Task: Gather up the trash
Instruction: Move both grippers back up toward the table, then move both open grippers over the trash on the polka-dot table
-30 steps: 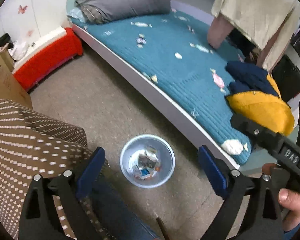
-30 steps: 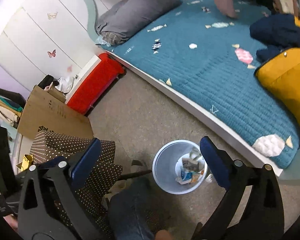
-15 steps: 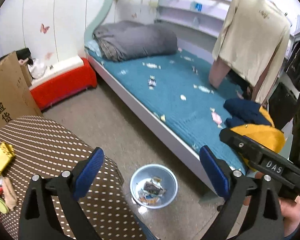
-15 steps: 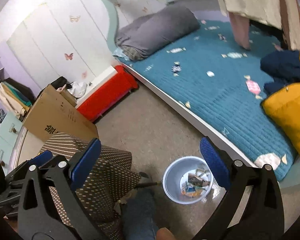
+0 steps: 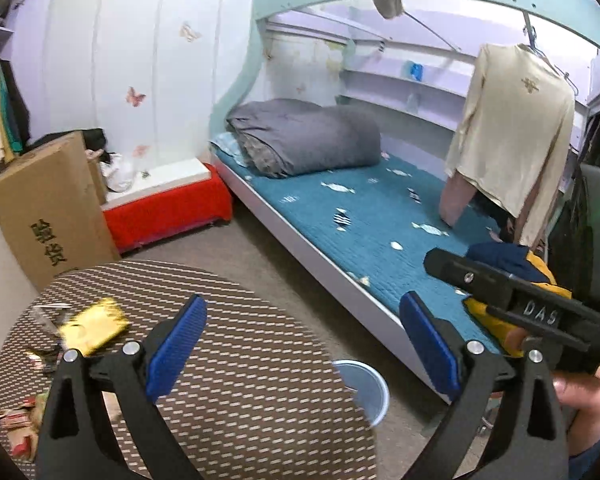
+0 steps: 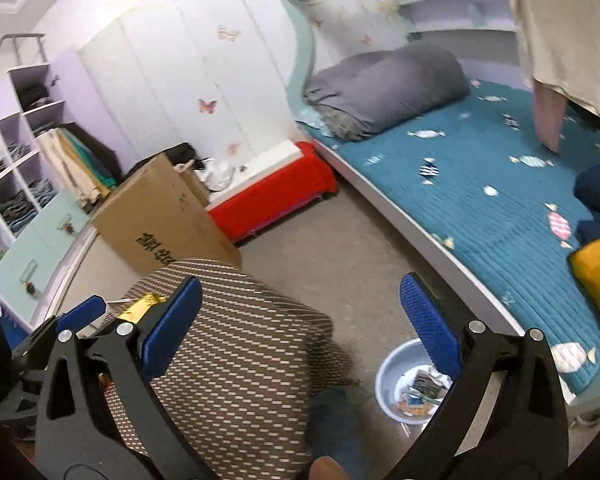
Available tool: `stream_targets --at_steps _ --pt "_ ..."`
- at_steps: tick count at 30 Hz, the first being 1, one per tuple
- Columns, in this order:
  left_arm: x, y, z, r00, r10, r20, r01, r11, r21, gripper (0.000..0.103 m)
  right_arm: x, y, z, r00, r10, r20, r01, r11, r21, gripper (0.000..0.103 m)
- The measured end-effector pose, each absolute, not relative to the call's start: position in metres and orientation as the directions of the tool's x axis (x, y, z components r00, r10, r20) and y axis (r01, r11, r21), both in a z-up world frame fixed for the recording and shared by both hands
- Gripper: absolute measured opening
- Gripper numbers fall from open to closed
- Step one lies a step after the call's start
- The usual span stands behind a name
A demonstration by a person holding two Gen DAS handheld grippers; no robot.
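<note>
Holding nothing, the left gripper (image 5: 300, 344) hangs with its blue fingers (image 5: 176, 346) spread wide above the round dotted surface (image 5: 236, 392); the right gripper (image 6: 300, 320) is just as released, its fingers (image 6: 430, 326) apart and empty over the floor beside that surface.

The trash sits at the surface's left side: a crumpled gold wrapper (image 5: 94, 326) just ahead and to the left of the left fingers, a clear scrap beside it, and reddish wrappers (image 5: 18, 430) at the near left edge. The bin (image 6: 410, 384), a pale blue bucket already holding several wrappers, stands on the floor between the surface and the bed (image 6: 500, 184).

The step in hand appears to be reaching for the next piece, most likely the gold wrapper. To do it well, the left gripper should swing left and tip downward so the wrapper lies squarely between the fingers, then close on a raised crease, not skim the flat foil, which looks light and likely to slide on the cloth. The clear scrap lies close enough that a careless close may drag it along or flick it off.

Both grippers point forward and slightly down across the room, roughly level with each other. The right one shows in the left view as a black bar (image 5: 512, 304) with a hand (image 5: 588, 404) gripping its handle, held to the right, well clear of the wrappers.
</note>
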State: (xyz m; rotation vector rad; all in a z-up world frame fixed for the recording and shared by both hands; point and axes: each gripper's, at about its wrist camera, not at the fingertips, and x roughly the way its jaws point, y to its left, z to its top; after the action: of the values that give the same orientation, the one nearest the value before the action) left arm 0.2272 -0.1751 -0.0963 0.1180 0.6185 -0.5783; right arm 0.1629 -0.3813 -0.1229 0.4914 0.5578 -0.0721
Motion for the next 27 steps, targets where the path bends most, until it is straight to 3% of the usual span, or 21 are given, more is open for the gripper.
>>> stream_targets --at_steps 13,27 --pt "0.229 -0.062 -0.095 0.751 -0.373 -0.545 0.407 0.911 -0.062 0.095 0.204 -0.284 -0.107 0.829 0.181 -0.529 0.037 0.927 0.374 0.097" --pt "0.228 0.058 -0.124 0.790 -0.232 -0.568 0.250 0.967 -0.047 0.095 0.249 -0.176 -0.130 0.730 0.251 -0.635 -0.098 0.959 0.267 0.097"
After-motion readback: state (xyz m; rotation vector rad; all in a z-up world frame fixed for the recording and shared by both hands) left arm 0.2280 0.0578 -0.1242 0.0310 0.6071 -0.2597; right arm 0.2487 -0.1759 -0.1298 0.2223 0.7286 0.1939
